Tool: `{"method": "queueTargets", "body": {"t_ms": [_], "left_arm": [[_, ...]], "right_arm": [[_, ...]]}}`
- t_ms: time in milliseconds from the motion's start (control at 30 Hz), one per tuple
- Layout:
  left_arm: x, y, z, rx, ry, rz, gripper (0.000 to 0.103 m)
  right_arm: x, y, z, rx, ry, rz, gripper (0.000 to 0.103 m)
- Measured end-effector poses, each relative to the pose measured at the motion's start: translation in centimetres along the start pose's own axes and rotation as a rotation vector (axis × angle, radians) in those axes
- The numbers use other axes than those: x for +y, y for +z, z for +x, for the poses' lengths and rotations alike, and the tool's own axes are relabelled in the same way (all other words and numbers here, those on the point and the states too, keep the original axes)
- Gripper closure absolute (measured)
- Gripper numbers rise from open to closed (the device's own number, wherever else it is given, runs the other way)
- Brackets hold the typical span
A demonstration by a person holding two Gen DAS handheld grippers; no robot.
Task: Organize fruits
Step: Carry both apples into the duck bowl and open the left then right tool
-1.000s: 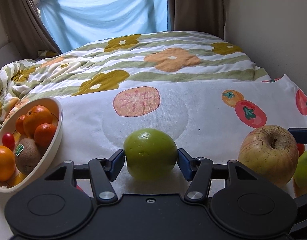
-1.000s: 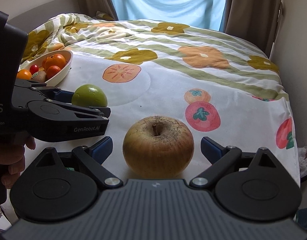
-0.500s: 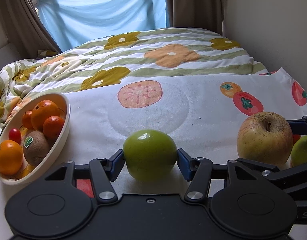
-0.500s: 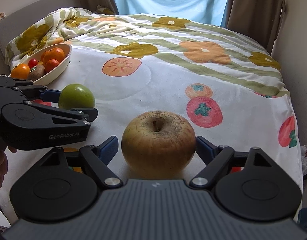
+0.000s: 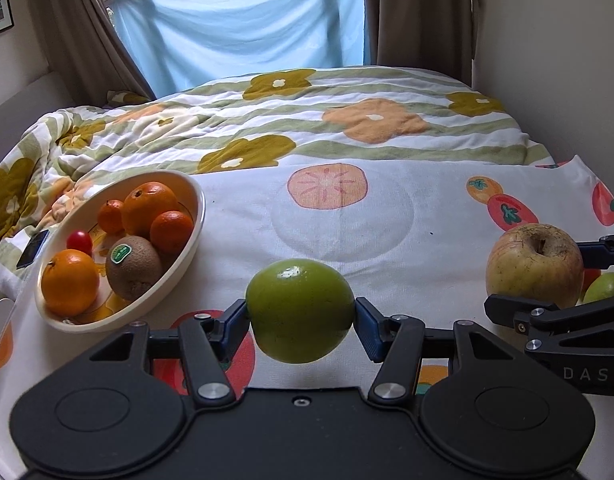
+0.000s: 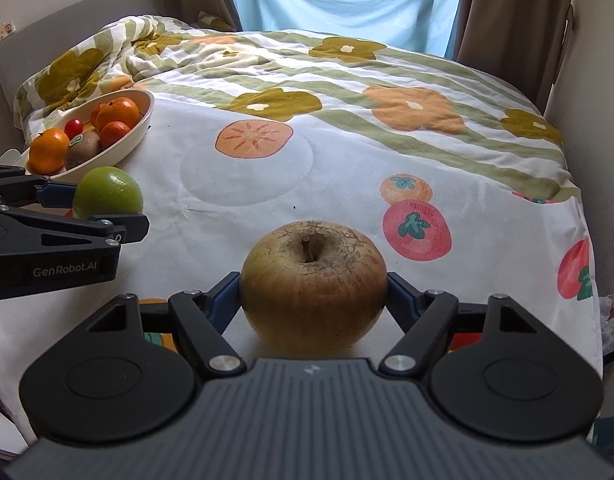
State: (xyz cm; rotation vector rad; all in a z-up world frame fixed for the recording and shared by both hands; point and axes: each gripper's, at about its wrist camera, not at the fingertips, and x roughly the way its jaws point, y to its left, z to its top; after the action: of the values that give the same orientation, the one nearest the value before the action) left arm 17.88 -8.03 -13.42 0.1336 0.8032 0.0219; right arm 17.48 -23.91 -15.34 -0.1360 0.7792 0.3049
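My left gripper [image 5: 301, 316] is shut on a green apple [image 5: 299, 310] and holds it above the cloth, right of a cream bowl [image 5: 187, 252]. The bowl holds several oranges, a kiwi [image 5: 134, 266] and a cherry tomato [image 5: 79, 240]. My right gripper [image 6: 313, 288] is shut on a big yellow-brown apple [image 6: 313, 284], whose underside meets the cloth. That apple [image 5: 534, 266] shows at the right in the left wrist view, with another green fruit [image 5: 609, 286] behind it. The left gripper [image 6: 103, 210] with its green apple [image 6: 107, 193] and the bowl [image 6: 127, 144] show at the left in the right wrist view.
A white cloth with printed persimmons [image 5: 327, 186] covers the near part of the bed. A flowered quilt [image 6: 347, 72] lies beyond, bunched at the far left. A wall [image 5: 555, 40] runs along the right. Curtains and a blue sheet [image 5: 243, 20] hang at the back.
My left gripper has lifted the green apple off the cloth and moved toward the bowl. My right gripper has closed its fingers onto the yellow-brown apple.
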Motion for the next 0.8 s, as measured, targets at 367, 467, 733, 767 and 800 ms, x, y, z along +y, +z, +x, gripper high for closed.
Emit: {"method": "queueTargets", "body": {"t_ms": [367, 467, 733, 767, 800], "left_arm": [[2.9, -0.5, -4.7, -0.025, 0.058, -0.069, 0.042], [4.1, -0.3, -6.1, -0.036, 0.077, -0.081, 0.042], [8.9, 0.4, -8.0, -0.060, 0.104, -0.100, 0.042], [9.5, 0.4, -8.1, -0.060, 0.103, -0.102, 0.042], [10.1, 0.6, -8.1, -0.061, 0.101, -0.104, 0.042]], "right_arm": [[3.1, 2.4, -2.7, -0.050, 0.066, -0.021, 0.012], [4.1, 3.3, -3.6, -0.063, 0.081, -0.024, 0.012], [7.9, 6.4, -5.0, -0.098, 0.101, -0.035, 0.012], [8.4, 6.7, -5.0, -0.100, 0.102, -0.034, 0.012], [8.9, 7.0, -5.0, -0.102, 0.101, -0.032, 0.012]]}}
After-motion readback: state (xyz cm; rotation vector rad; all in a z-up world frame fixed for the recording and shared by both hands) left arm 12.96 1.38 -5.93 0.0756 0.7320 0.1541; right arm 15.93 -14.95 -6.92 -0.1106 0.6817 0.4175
